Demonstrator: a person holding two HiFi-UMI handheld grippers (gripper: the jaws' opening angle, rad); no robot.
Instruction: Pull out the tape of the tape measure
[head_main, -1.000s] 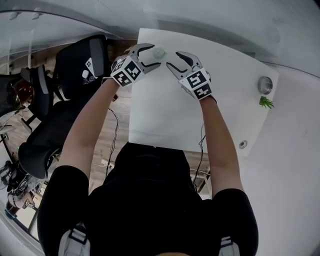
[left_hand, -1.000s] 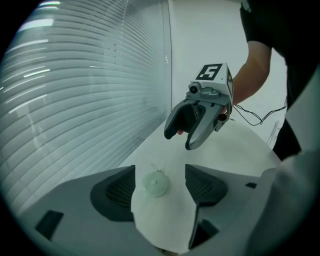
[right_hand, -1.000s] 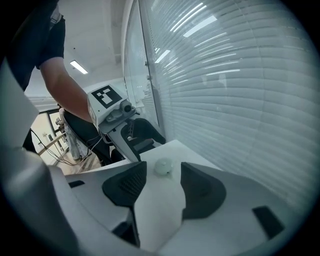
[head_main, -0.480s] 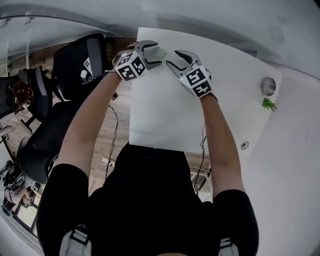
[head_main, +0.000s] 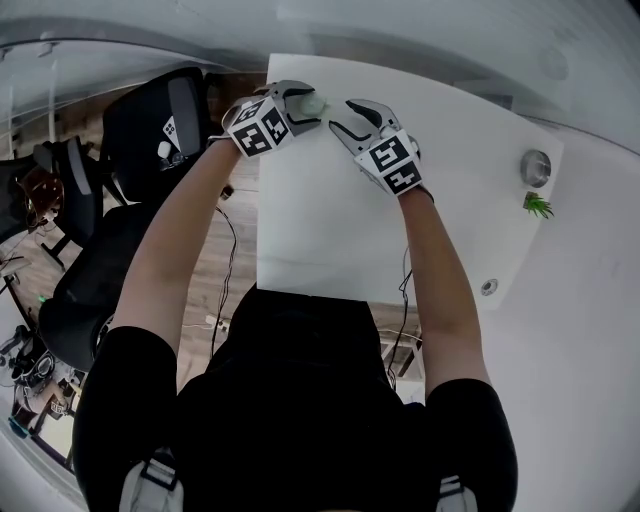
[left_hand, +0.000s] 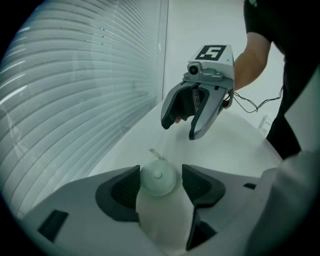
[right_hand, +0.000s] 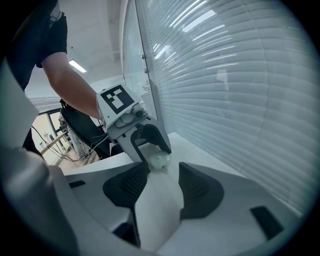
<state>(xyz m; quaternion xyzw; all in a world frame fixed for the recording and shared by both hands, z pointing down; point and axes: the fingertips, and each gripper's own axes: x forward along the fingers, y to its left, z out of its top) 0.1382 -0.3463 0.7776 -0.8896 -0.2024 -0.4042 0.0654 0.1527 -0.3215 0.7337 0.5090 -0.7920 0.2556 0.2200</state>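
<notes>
Tape measure (left_hand: 158, 180), a small round pale-green case, lies flat on the white table (head_main: 330, 230) close to the far edge, at the upper middle of the head view. In the left gripper view it sits low in the centre of the frame, between the two dark ribbed pads (left_hand: 122, 189) of the left gripper (head_main: 310, 106). Those jaws have just been closing around it and now stand fairly narrow. The pad on the left of the frame meets the rim of the case, while a thin gap shows at the pad on the right, so the case is bracketed but not clamped. A short end tab (left_hand: 155, 152) sticks out of the case on its far side, toward the other tool.

The right gripper (left_hand: 180, 130) hangs just beyond that tab, in the upper middle of the left gripper view, pointing down at the table. Its jaws are moderately apart with nothing between them. In its own view the case shows past its pad tips, framed by the left gripper's jaws.

White blinds (right_hand: 235, 85) run along the table's far side. Dark office chairs (head_main: 150, 130) stand at the left of the head view, and a small green plant (head_main: 537, 206) sits near the table's right edge.
</notes>
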